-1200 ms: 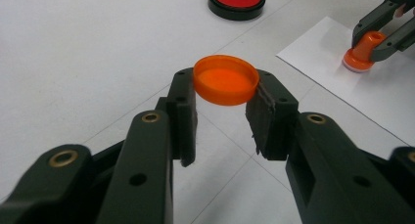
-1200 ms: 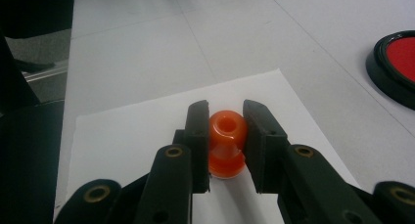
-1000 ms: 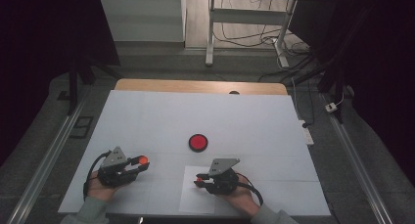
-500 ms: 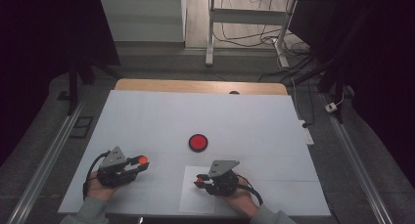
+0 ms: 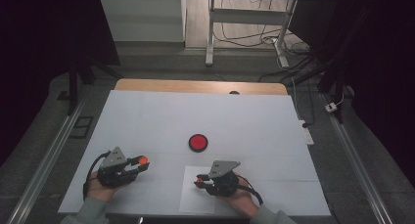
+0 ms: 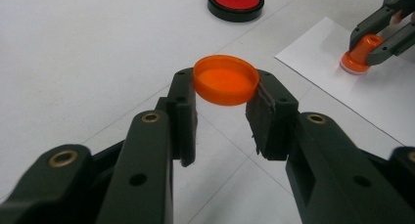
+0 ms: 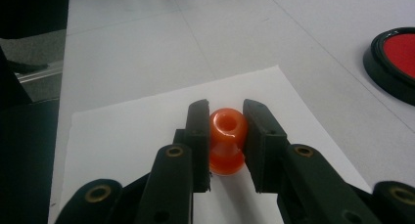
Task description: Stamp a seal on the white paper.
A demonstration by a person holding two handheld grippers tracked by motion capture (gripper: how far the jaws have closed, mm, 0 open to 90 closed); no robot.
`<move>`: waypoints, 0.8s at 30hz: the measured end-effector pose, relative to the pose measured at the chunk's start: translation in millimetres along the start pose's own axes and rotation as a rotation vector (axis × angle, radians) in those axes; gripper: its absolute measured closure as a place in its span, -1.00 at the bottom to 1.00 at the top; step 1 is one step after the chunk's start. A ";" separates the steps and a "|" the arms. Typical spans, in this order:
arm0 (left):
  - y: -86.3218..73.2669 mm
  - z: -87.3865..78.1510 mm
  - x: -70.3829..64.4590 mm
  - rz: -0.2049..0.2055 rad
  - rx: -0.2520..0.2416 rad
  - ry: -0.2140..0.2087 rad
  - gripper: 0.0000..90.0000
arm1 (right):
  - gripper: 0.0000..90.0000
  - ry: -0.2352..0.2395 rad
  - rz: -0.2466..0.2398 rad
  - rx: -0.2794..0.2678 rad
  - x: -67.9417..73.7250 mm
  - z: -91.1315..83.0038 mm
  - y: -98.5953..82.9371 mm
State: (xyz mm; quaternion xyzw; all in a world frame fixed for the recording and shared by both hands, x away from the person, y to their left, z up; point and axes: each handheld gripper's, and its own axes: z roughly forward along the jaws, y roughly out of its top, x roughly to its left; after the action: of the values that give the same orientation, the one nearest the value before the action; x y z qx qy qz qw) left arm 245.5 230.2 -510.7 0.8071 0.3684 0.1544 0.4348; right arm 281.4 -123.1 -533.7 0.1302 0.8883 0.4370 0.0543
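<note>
While the left claw [image 6: 222,121] pinched the light, slick orange cap [image 6: 226,79] by its rim, the right claw [image 7: 226,117] clamped the stiff orange stamp [image 7: 227,141] at its narrow neck on the paper sheet [image 7: 132,136].

Cap [image 6: 226,80]: translucent orange, plain, paler at the rim. Stamp [image 7: 227,141]: glossy orange, no markings. Ink pad [image 5: 198,142]: red centre in a black ring. Paper sheet [image 5: 188,197]: plain white. Desk [image 5: 161,116]: pale grey-white cover crossed by faint thin lines, with a light wood strip along the far edge. Left gripper [image 6: 222,119]: matt black jaws, brass-coloured rivets. Right gripper [image 7: 226,136]: black jaws, same brass rivets; grey plate on top in the high view.
</note>
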 end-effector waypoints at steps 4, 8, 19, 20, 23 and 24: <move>-0.1 -0.2 0.2 -0.001 0.000 -0.001 0.43 | 0.62 0.001 -0.001 0.001 0.2 0.0 0.0; -0.1 -0.2 0.2 0.000 0.000 -0.001 0.43 | 0.63 -0.001 -0.007 0.001 0.4 0.0 0.0; 0.5 -2.9 0.4 0.003 -0.016 0.014 0.43 | 0.63 -0.010 -0.015 -0.013 2.1 0.4 -1.4; 0.5 -3.2 0.4 0.002 -0.017 0.015 0.43 | 0.63 -0.012 -0.019 -0.007 2.1 0.0 -1.2; 0.7 -4.0 -0.1 0.002 -0.022 0.021 0.43 | 0.63 -0.017 -0.020 -0.009 2.5 0.1 -1.3; 0.9 -4.5 -0.1 0.003 -0.023 0.020 0.43 | 0.62 -0.016 -0.022 -0.006 2.4 0.1 -0.8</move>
State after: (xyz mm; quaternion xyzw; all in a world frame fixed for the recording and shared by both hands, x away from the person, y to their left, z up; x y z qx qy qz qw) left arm 243.3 232.4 -507.3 0.8009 0.3699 0.1674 0.4401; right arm 278.9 -122.9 -534.3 0.1235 0.8881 0.4378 0.0666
